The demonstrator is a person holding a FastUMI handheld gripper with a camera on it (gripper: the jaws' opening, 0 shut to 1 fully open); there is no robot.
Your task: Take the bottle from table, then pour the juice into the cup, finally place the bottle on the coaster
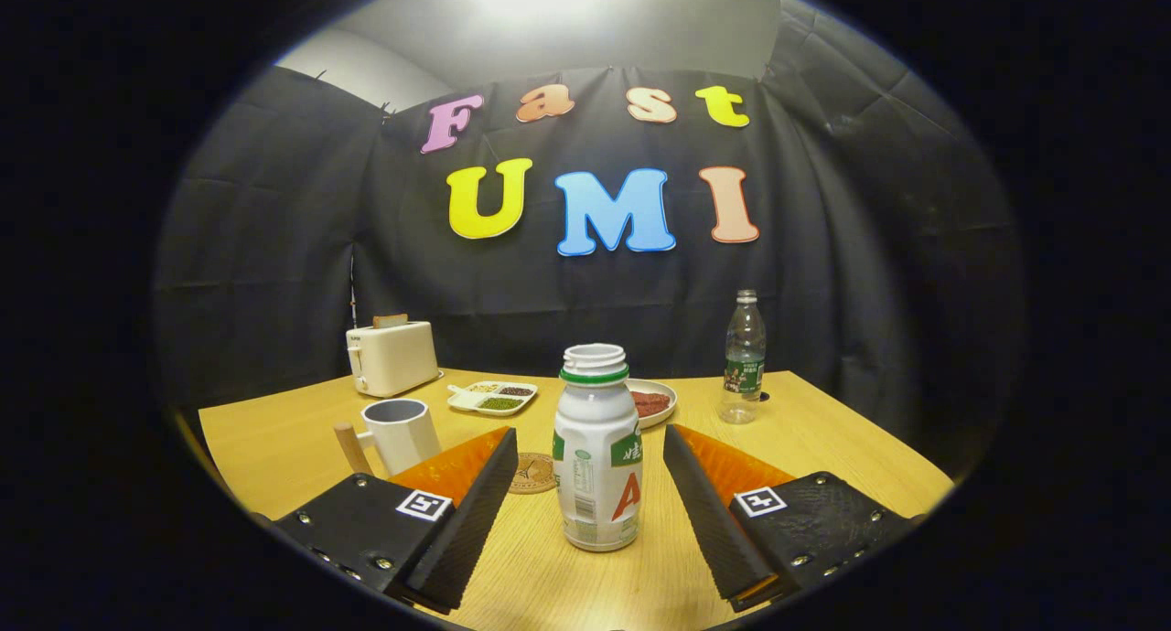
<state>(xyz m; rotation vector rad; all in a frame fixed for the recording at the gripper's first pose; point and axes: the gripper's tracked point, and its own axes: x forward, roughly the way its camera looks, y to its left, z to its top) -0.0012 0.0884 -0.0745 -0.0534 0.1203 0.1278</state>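
The gripper point(590, 485) has its two fingers wide apart, and the little white bottle point(597, 448) stands on the wooden table point(823, 430) right between them; neither finger touches it, so I think this is the very first step, the taking; the bottle's top looks open, with no cap on it; the white cup point(401, 433) with a wooden handle waits just past the left finger, and the round coaster point(533, 474) lies flat beside it, partly hidden by that finger; next, I think, the fingers must close gently on the bottle's sides and keep it upright, or the juice could spill.
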